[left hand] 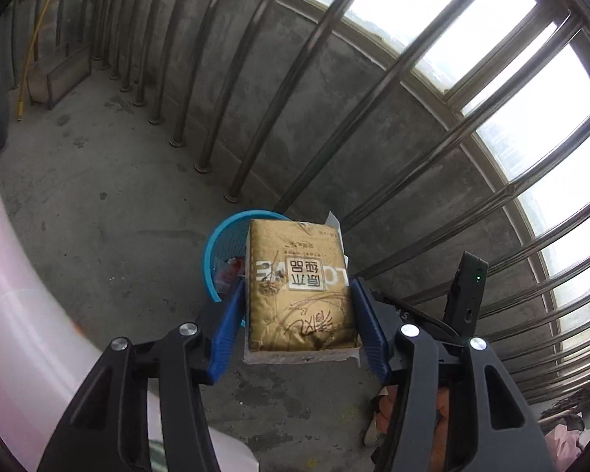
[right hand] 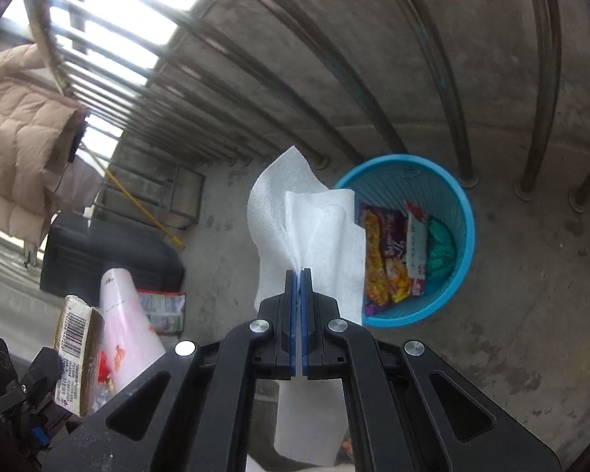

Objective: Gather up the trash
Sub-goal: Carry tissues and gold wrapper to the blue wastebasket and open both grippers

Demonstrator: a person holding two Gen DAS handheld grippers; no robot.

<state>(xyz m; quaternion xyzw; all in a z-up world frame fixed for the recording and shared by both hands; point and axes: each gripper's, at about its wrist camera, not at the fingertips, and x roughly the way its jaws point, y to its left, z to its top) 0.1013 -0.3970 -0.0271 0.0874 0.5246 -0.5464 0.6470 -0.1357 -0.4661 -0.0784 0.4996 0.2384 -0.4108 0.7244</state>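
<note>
nearest the left wrist camera, the left gripper (left hand: 297, 306) has its blue pads (left hand: 226, 328) pressed against the two long sides of a gold tissue pack (left hand: 299, 287), so the claw is pinching the pack, which is held in the air with its printed face up and white tissue showing at its near end. just past and below the pack sits the blue mesh bin (left hand: 216, 251) on the concrete floor (left hand: 118, 196), partly hidden behind the pack, with a bit of red and white wrapper visible inside. beyond it a row of metal railing bars (left hand: 255, 78) rises along a low concrete wall, with bright windows above. in the right wrist view, the right gripper (right hand: 299, 275) has its claws pressed together on a white paper towel (right hand: 310, 228), the sheet fanning out above the tips and hanging loose below them. to the lower left of that view the gold pack appears again beside a pink floral cloth (right hand: 122, 314). just beyond the towel the blue bin stands open on the floor near the railing posts, holding a yellow and purple snack bag (right hand: 381, 255), a red and white wrapper (right hand: 417, 251) and a green bag (right hand: 440, 247). farther left are a dark case (right hand: 106, 259) on the floor and a beige puffer jacket (right hand: 19, 137) hanging up.
</note>
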